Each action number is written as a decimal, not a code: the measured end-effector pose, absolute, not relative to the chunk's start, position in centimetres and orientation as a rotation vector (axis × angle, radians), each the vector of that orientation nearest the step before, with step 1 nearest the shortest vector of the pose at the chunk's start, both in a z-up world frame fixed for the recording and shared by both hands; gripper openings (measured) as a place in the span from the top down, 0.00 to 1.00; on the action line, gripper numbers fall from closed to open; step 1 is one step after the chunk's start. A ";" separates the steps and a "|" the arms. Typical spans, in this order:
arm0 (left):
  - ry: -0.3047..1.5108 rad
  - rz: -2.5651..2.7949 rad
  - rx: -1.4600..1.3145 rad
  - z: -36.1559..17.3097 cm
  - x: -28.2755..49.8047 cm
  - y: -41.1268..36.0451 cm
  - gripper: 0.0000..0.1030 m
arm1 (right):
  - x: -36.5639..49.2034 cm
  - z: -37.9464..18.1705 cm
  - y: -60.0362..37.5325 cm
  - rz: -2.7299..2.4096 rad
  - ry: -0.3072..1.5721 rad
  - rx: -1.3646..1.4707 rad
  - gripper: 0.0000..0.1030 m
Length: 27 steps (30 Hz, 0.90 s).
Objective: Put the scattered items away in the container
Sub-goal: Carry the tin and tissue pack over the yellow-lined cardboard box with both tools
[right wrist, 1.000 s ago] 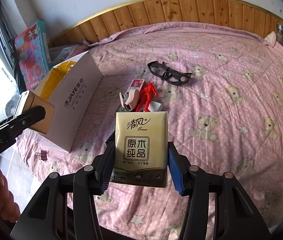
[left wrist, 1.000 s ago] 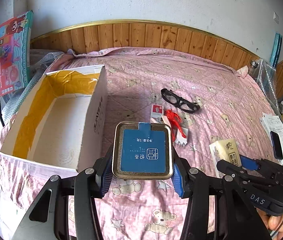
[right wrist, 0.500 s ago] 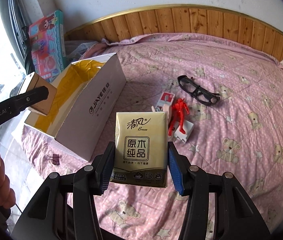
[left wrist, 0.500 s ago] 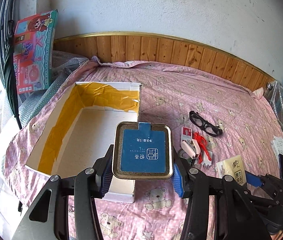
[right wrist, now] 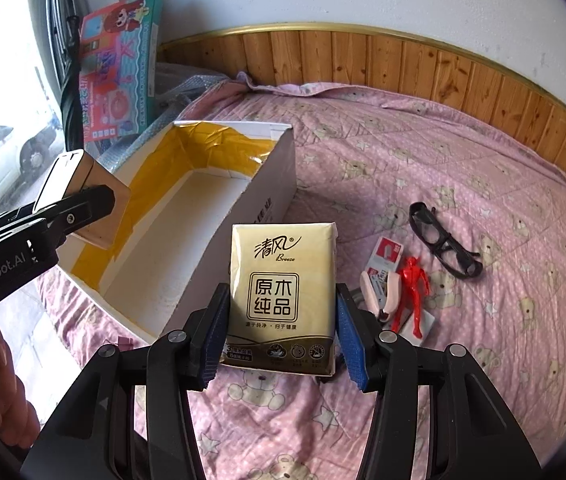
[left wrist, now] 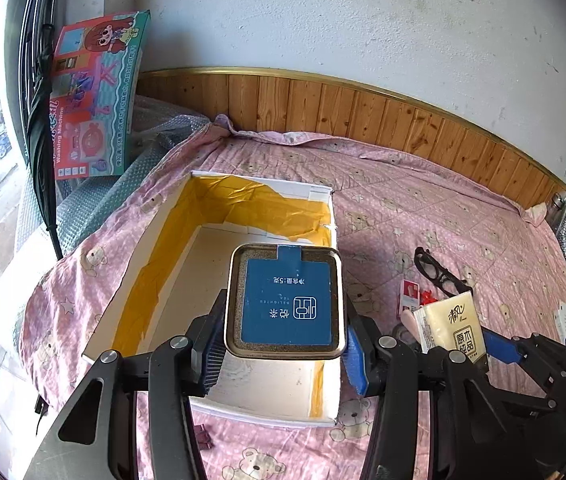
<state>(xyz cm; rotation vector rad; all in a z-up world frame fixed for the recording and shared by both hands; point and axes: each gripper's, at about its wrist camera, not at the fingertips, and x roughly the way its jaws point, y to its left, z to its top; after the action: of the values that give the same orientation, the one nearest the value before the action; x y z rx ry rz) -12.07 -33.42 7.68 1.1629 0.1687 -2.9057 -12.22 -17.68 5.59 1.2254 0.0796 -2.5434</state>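
Tea tin, gold-rimmed w/ blue label, is sitting clamped between the pads of the left gripper, held above the near end of the open box. Box is resting on the pink bedspread; its interior, lined w/ yellow tape, is showing no items so far. Long axis of the box is running away from the camera, so the tin is hanging over the opening, w/ floor directly below. Judged next move: lower and release; little sideways travel needed.

Right gripper is gripping a tissue pack, jaws pressed on its two long sides. Pack is hovering just outside the box's right wall, i.e. box lies left and forward of it. Left gripper is therefore the nearer to a drop; the right one needs to cross the wall first.

Glasses, red figure, stapler and small card are lying on the bedspread, right of the box, not yet collected.
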 end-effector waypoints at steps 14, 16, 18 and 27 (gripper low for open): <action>0.210 -2.829 1.157 6.9 -13.7 -38.0 0.51 | -14.3 6.5 -23.2 -2.495 0.161 1.192 0.49; 0.210 -2.815 1.169 6.4 -13.8 -38.4 0.51 | -14.4 6.5 -23.8 -2.488 0.171 1.188 0.49; 0.212 -2.797 1.184 5.9 -14.0 -39.0 0.51 | -14.6 6.5 -24.5 -2.479 0.178 1.186 0.49; 0.219 -2.723 1.243 3.8 -14.7 -40.8 0.51 | -15.4 6.8 -27.1 -2.437 0.212 1.156 0.49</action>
<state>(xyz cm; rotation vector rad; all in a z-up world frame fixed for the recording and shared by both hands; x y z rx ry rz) -14.69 -40.82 3.77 1.2432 0.2191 -2.7232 -15.37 -27.12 6.81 1.1559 0.2117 -2.4370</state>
